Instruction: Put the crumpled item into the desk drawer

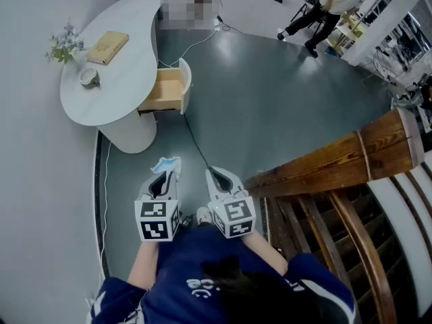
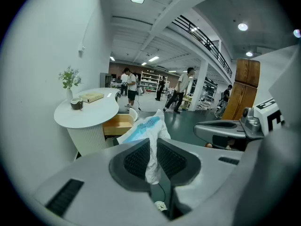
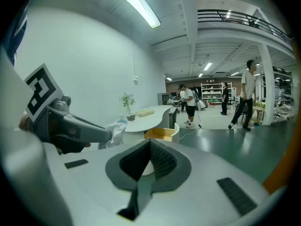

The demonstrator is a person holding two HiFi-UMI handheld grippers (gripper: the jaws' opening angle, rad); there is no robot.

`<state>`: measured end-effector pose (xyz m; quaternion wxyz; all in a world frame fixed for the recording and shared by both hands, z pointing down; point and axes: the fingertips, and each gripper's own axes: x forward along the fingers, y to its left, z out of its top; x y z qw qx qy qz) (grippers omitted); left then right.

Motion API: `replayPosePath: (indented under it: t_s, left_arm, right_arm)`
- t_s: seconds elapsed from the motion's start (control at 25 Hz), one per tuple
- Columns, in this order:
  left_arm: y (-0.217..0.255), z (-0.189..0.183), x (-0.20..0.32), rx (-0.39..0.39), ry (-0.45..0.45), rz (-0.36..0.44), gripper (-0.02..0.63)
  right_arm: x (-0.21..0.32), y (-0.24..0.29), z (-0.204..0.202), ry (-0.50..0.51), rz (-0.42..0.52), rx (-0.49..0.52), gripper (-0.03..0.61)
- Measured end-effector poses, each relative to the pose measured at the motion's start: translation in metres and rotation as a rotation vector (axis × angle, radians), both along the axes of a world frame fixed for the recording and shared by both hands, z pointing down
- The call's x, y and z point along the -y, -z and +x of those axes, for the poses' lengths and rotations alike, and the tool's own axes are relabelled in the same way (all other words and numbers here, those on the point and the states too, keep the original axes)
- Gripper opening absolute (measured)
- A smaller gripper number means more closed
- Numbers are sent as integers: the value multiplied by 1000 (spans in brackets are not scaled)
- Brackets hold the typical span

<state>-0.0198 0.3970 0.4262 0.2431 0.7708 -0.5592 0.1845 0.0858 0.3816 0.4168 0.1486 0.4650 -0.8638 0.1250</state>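
Note:
My left gripper [image 1: 165, 175] is shut on the crumpled item [image 1: 167, 163], a white and light-blue wad that sticks up out of the jaws. In the left gripper view the crumpled item [image 2: 149, 134] is pinched between the dark pads. The white round-ended desk [image 1: 125, 42] stands ahead at the upper left, well away from both grippers. Its wooden drawer [image 1: 166, 90] is pulled open toward the floor space and looks empty. My right gripper [image 1: 218, 178] hangs beside the left one, shut with nothing in it. The drawer [image 3: 163, 134] also shows ahead in the right gripper view.
On the desk lie a tan book [image 1: 108, 46], a small cup [image 1: 89, 77] and a little plant [image 1: 65, 45]. A cable [image 1: 194, 140] runs across the dark floor. Wooden furniture [image 1: 337, 167] stands close on my right. People walk in the far background.

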Motion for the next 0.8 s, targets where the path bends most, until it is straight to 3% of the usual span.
replayPosePath:
  t_s: [0.28,0.8]
  left_arm:
    - [-2,-10,-1,0,-8,3,48]
    - [-9,-40,6,-8,-101,-2,48]
  right_arm:
    - [-2,-2,-10,-8,3,-7,6]
    - [-3,-9,-16,-194,-8,47,6]
